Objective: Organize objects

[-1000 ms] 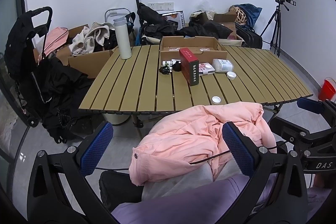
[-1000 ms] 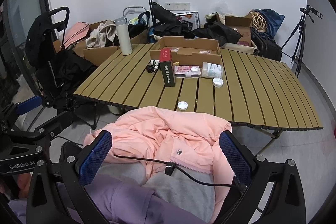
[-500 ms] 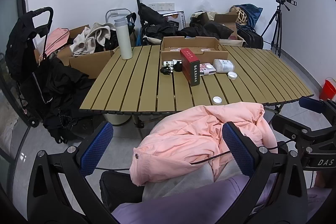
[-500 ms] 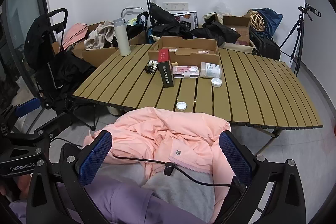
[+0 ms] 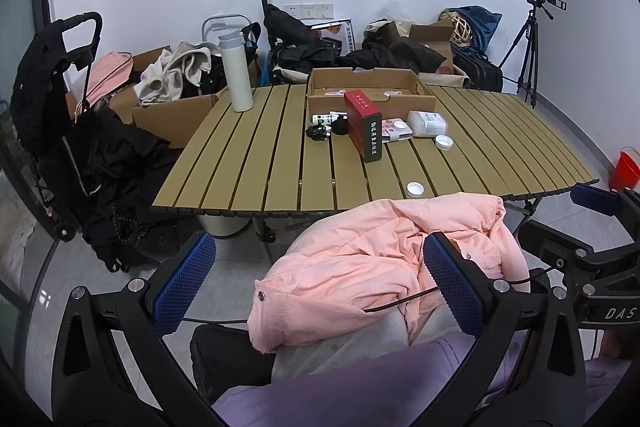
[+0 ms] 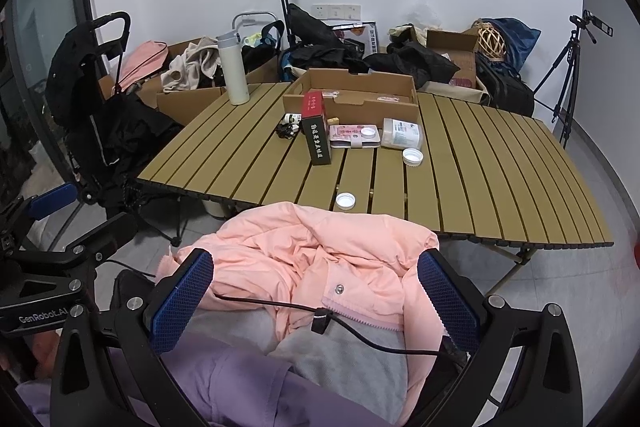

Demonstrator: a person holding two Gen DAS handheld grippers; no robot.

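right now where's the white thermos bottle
In both wrist views the white thermos bottle stands upright at the far left corner of the slatted table, left of the open cardboard box.

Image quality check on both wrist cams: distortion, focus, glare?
Left wrist: heavy fisheye, slatted table edge bows, black vignette at corners, sharp, even light. Right wrist: same barrel bend, soft shadows under the red box, no glare; the blue pads are slightly soft.
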